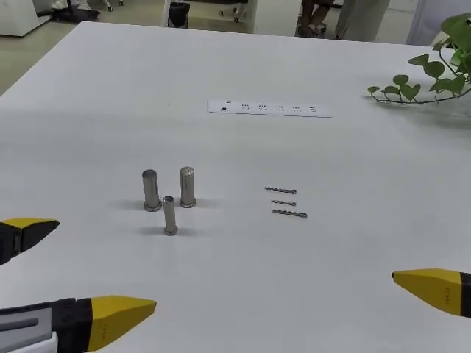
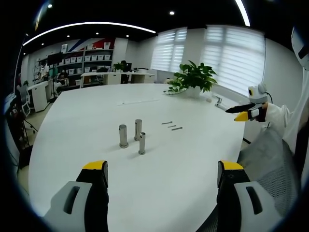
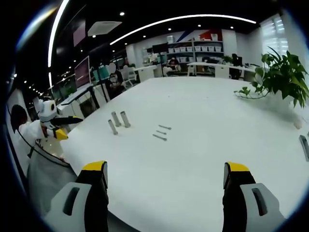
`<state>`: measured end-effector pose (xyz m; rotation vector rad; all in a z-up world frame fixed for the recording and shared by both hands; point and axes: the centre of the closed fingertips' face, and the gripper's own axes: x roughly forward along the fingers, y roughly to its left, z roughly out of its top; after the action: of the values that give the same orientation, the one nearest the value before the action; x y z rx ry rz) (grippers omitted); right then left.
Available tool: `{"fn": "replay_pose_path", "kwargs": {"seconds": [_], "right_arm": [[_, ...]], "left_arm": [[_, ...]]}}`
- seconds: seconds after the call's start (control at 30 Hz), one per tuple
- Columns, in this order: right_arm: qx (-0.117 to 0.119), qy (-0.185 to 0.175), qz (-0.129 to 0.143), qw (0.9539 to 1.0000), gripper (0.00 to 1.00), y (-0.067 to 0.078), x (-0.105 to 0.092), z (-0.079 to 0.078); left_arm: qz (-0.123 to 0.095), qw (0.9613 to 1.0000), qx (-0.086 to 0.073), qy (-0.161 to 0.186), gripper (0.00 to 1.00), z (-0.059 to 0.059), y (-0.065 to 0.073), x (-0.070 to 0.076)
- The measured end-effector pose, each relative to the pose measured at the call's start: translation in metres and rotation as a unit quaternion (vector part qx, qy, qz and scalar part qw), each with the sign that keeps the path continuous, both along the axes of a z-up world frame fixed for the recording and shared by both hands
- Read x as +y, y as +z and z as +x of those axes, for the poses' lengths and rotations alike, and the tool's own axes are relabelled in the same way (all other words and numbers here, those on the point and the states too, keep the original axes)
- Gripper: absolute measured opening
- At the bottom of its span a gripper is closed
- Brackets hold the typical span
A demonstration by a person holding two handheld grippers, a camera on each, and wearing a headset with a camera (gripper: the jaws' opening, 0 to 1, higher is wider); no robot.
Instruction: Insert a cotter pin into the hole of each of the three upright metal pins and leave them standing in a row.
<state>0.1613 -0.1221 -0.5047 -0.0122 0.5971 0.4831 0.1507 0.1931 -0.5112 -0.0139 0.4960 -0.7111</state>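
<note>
Three metal pins (image 1: 170, 215) upright, cotter pins (image 1: 283, 203) loose beside them.
The metal pins stand in a tight triangle on the bench (image 1: 309, 154), well in from every edge. The three cotter pins lie flat and parallel near them, on the plant (image 1: 434, 70) side. A power strip (image 1: 268, 109) lies toward the far edge. The left gripper (image 2: 161, 169) and right gripper (image 3: 166, 169) hover at the near edge, jaws spread wide, holding nothing.

White table (image 1: 294, 59), window blinds (image 2: 231, 58), perhaps shelving (image 2: 91, 55)
</note>
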Motion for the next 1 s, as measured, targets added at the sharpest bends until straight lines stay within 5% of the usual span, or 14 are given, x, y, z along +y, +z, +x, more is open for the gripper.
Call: {"fn": "replay_pose_path", "kwargs": {"seconds": [0.63,1.0], "right_arm": [[0.002,0.0,-0.005,1.0,0.98,0.0,0.0,0.0],[0.004,-0.001,-0.006,1.0,0.98,0.001,-0.002,0.003]], "left_arm": [[-0.001,0.9999,0.012,-0.004,0.91,0.002,-0.01,0.002],[-0.013,0.9999,0.009,-0.006,0.89,0.017,-0.01,-0.003]]}}
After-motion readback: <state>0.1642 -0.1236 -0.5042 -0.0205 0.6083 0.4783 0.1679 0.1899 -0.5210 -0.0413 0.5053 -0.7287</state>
